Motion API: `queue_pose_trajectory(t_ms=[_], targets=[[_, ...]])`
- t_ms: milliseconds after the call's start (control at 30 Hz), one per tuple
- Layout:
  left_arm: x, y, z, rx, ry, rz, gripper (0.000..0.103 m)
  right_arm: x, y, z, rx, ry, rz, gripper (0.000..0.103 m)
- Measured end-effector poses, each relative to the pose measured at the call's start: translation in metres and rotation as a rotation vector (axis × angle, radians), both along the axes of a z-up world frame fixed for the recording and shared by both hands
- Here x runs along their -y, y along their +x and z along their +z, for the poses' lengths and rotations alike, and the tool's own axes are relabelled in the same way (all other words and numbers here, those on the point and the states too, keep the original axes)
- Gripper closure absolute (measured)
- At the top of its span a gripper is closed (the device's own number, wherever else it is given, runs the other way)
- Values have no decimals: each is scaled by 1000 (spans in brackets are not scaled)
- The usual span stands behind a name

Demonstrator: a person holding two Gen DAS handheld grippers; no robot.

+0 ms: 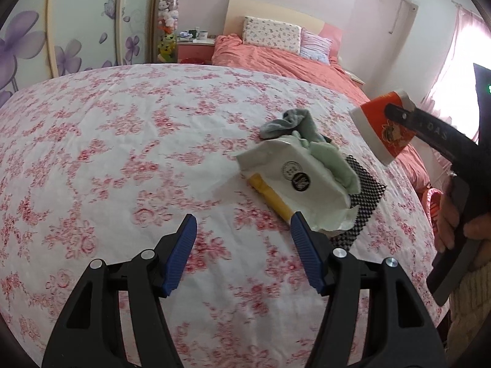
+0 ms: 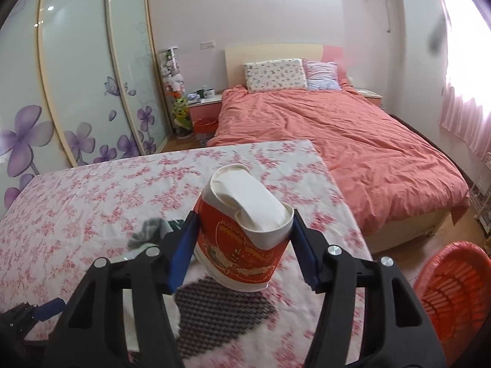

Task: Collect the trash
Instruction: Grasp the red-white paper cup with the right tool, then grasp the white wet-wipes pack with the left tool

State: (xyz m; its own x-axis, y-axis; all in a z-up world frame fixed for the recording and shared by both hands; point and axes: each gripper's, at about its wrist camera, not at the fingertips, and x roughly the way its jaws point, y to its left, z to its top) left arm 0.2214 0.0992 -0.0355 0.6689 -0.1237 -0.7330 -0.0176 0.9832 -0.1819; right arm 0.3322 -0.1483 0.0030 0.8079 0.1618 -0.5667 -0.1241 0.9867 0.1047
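right wrist: right gripper (image 2: 244,247) jaws clamp one paper cup (image 2: 242,230); left gripper (image 1: 244,253) jaws apart, empty

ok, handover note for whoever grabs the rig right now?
Right gripper: shut on the crushed red paper cup, held up above the floral table.
Left gripper: open, holding nothing, low over the table.
Still on the table: white wrapper over a yellow item, grey sock, black mesh mat.
Orange basket stands on the floor to the right.
Done: cup lifted. Left: drop the cup, collect the rest.
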Motion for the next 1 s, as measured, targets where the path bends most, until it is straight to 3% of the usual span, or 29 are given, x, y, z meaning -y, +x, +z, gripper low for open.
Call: queue_pose_trajectory(t_ms=[333, 467, 667, 733, 800, 900, 1000], targets=[[33, 20, 8, 2, -44, -27, 40, 38, -30, -7, -2, -4, -64, 45], [46, 34, 8, -12, -16, -4, 40, 50, -38, -9, -6, 3, -78, 45], [62, 56, -6, -95, 3, 20, 42, 62, -45, -16, -25, 10, -94, 45], [65, 59, -6, -86, 32, 29, 54, 65, -47, -17, -29, 12, -98, 45], [68, 59, -4, -80, 47, 20, 81, 68, -49, -18, -32, 16, -101, 45], [62, 55, -1, -69, 49, -5, 95, 72, -54, -16, -28, 21, -104, 45], [53, 47, 6, -41, 56, -26, 99, 73, -60, -13, -20, 29, -103, 45]])
